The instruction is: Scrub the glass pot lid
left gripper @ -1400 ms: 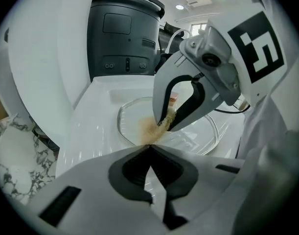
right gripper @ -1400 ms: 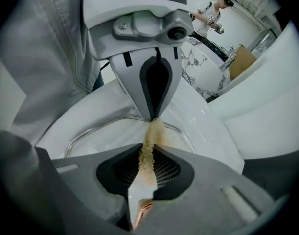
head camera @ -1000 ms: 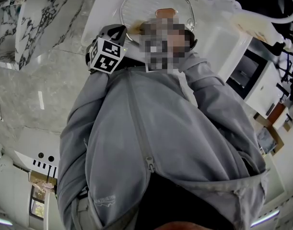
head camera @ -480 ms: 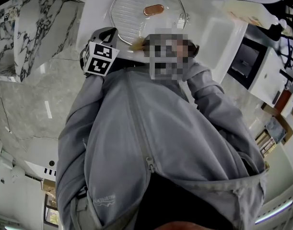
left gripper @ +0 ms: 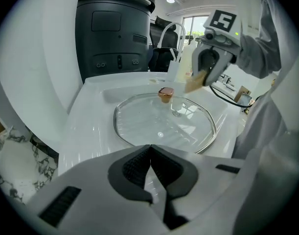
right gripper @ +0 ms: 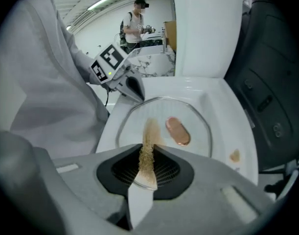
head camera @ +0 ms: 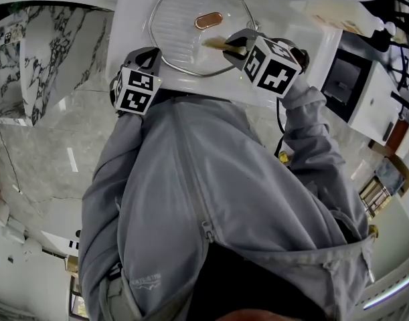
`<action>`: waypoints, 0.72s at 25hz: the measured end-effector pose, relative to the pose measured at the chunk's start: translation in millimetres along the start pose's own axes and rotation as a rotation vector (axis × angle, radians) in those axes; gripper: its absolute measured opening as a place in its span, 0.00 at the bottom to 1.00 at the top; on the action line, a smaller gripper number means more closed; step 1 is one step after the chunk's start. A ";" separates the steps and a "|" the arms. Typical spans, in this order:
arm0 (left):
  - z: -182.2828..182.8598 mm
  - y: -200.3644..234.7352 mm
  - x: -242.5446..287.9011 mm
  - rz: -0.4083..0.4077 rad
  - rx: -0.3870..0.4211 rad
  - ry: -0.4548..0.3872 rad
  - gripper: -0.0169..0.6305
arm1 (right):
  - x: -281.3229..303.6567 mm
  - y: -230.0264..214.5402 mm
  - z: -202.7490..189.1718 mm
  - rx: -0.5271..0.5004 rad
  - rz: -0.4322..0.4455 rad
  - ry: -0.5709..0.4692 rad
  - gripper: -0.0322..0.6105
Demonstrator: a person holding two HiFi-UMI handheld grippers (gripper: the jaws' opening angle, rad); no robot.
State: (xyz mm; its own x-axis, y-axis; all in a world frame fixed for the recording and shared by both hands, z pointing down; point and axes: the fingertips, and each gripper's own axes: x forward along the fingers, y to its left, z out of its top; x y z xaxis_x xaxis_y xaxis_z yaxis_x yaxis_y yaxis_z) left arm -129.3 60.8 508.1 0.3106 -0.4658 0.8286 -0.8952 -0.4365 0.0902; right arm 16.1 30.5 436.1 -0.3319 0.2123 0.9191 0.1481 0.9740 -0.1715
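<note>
The glass pot lid (head camera: 184,29) lies flat on the white counter (head camera: 134,19), its copper knob (head camera: 209,21) pointing up. My right gripper (head camera: 232,45) is shut on a tan scrub pad (head camera: 217,43), which it holds over the lid's near right part beside the knob. In the right gripper view the pad (right gripper: 148,151) stands on edge between the jaws above the lid (right gripper: 193,119). My left gripper (head camera: 150,53) is shut and holds nothing; it hovers at the lid's near left rim. The left gripper view shows its pads (left gripper: 139,165) meeting in front of the lid (left gripper: 164,126).
A dark grey appliance (left gripper: 115,33) stands at the back of the counter, with a curved white faucet (left gripper: 171,31) beside it. A pale bottle (head camera: 345,19) lies at the right. A small orange spot (right gripper: 235,155) marks the counter. A person (right gripper: 134,26) stands far behind.
The right gripper with the scrub pad has come into plain sight over the lid's near right side. The lid now sits lower in the head view. The left gripper stays by the rim.
</note>
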 end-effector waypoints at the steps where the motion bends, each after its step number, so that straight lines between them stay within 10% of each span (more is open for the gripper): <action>1: 0.1 0.1 0.1 -0.002 0.000 0.004 0.04 | -7.9 -13.7 2.3 0.008 -0.029 -0.010 0.14; 9: 1.5 -0.1 1.8 -0.028 -0.006 0.023 0.04 | -25.7 -106.1 40.3 -0.016 -0.170 -0.094 0.14; 18: 0.2 1.7 4.0 -0.057 -0.030 0.056 0.04 | 52.8 -161.7 53.5 -0.231 -0.166 0.033 0.14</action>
State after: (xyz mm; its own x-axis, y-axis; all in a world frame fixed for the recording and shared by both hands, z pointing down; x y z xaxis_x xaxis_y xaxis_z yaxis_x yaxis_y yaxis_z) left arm -129.5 58.1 511.5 0.3434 -0.3967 0.8513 -0.8862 -0.4369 0.1539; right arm -75.1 -111.6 493.4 -0.3391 0.0453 0.9397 0.3041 0.9505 0.0639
